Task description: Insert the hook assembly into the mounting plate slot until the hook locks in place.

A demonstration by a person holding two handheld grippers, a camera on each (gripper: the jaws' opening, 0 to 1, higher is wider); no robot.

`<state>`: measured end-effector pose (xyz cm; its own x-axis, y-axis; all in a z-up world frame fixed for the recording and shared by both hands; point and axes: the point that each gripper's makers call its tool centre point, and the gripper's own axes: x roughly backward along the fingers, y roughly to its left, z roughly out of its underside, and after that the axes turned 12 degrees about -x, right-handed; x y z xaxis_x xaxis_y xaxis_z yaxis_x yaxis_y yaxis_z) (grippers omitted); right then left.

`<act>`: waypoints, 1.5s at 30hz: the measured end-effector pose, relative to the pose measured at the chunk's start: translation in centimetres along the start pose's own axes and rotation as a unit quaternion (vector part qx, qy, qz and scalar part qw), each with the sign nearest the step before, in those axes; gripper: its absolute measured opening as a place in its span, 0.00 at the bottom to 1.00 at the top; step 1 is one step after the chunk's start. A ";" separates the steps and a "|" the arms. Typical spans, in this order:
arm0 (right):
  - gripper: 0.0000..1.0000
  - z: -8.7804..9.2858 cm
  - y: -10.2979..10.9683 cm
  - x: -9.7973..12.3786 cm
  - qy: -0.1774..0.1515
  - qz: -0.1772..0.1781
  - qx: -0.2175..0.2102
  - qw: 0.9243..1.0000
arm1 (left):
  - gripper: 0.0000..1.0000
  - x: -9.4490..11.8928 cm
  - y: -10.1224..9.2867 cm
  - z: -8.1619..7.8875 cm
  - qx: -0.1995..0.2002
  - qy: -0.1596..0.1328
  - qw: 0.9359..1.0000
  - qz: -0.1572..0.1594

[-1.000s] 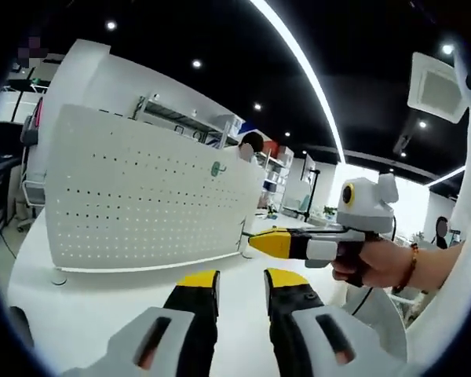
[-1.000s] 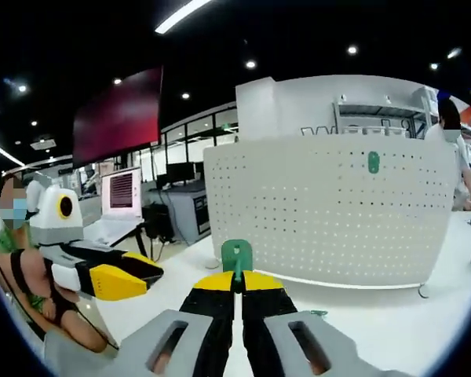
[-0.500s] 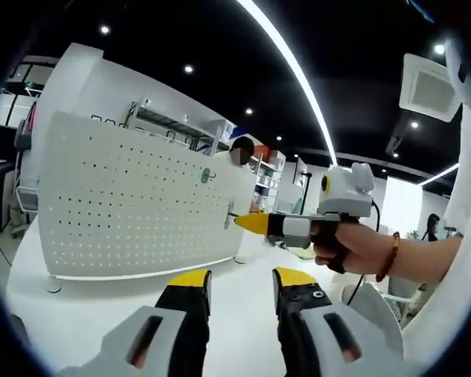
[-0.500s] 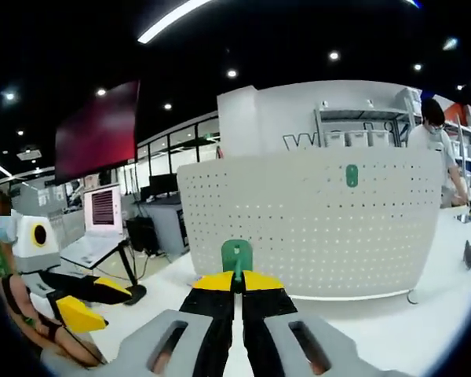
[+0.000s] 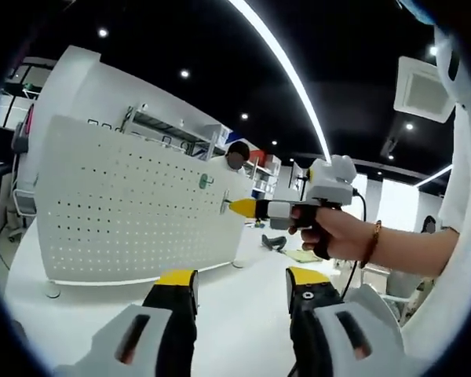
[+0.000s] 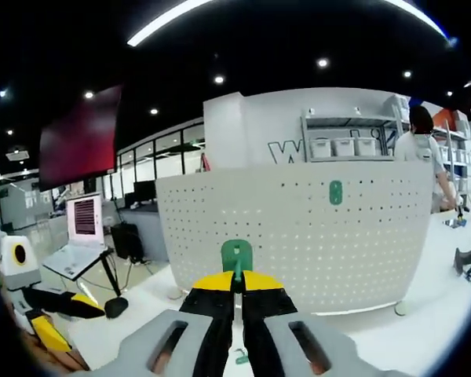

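Right claw (image 6: 237, 281) grips green hook (image 6: 237, 255) near pegboard (image 6: 298, 236); left claw (image 5: 239, 281) released.

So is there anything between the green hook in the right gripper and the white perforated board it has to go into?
Nothing visible. The right gripper holds the green plastic hook facing the white perforated board, with open space and bare white tabletop between them.

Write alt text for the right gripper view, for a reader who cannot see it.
The right gripper, jaws closed, pinches a small green hook upright in front of a white pegboard panel standing on a white table. A second green hook already hangs high on the panel. The left gripper shows at lower left.
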<state>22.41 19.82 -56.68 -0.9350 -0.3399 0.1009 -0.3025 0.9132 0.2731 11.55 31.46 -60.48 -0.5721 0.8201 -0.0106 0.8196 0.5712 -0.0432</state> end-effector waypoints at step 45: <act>0.01 -4.9 -5.9 -5.2 -0.047 0.077 -0.027 0.996 | 0.87 -1.8 -0.4 0.5 -0.046 -0.029 0.995 0.078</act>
<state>29.98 15.15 -54.16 -0.9835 -0.1719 0.0565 -0.1461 0.9386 0.3125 12.23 29.79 -60.93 -0.4364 0.8972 -0.0682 0.8963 0.4401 0.0544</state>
